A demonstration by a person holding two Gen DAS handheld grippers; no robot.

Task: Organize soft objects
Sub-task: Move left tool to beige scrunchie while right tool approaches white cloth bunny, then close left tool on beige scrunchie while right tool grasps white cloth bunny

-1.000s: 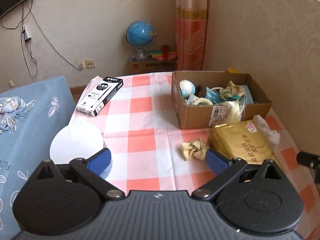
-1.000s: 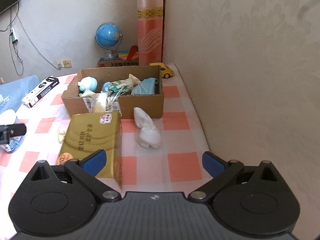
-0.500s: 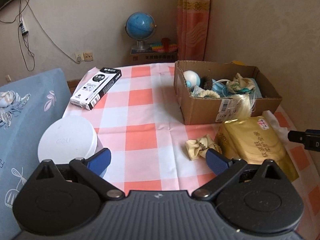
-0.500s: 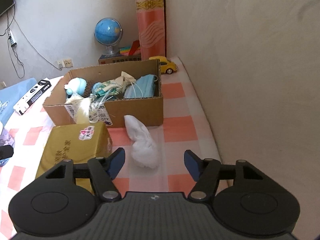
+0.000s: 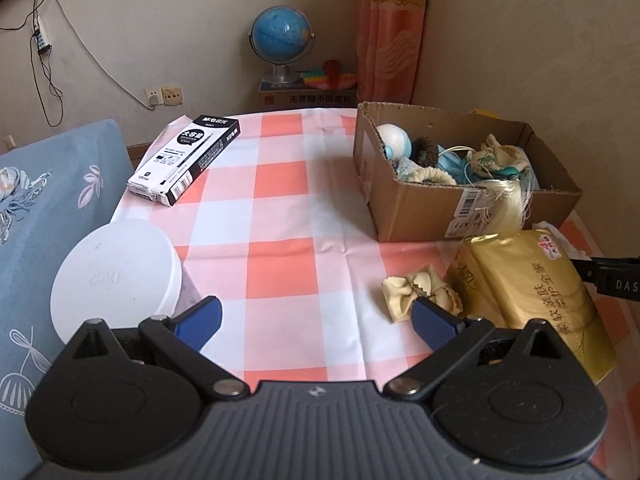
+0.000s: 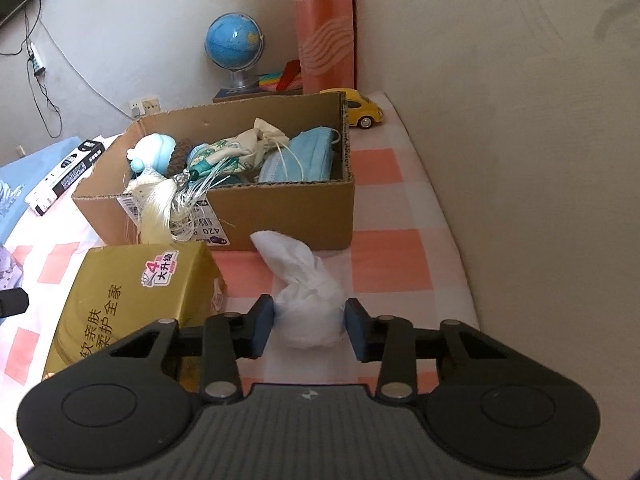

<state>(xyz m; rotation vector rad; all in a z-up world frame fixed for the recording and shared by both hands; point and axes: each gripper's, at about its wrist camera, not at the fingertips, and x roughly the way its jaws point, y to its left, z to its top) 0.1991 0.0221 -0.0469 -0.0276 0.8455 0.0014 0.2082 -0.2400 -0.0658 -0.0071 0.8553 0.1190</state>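
A: Closing in on the white tissue bundle (image 6: 308, 312) with the right gripper (image 6: 308, 322). The bundle sits on the checked tablecloth (image 5: 276, 216), just in front of the cardboard box (image 6: 280, 208) and beside the gold tissue pack (image 6: 132, 300).

B: Grip state?

A: Jaws narrowed around the bundle's fat end. Left pad touching it, right pad at its edge; can't tell if it is squeezed yet. I'd call it a grasp in progress, bundle not lifted.

B: Left side?

A: Left gripper (image 5: 316, 316) wide open, holding nothing, hanging above the cloth. The cream scrunchie (image 5: 420, 298) lies just beyond its right fingertip, next to the gold pack. White lidded tub (image 5: 116, 276) by its left finger.

B: Next move?

A: Judging by the box, already holding a face mask (image 6: 300, 160), a pouch and a blue plush toy (image 6: 154, 152): finish the pinch, lift clear over the near wall, drop inside. Soft tissue may slip, so a firm pinch.
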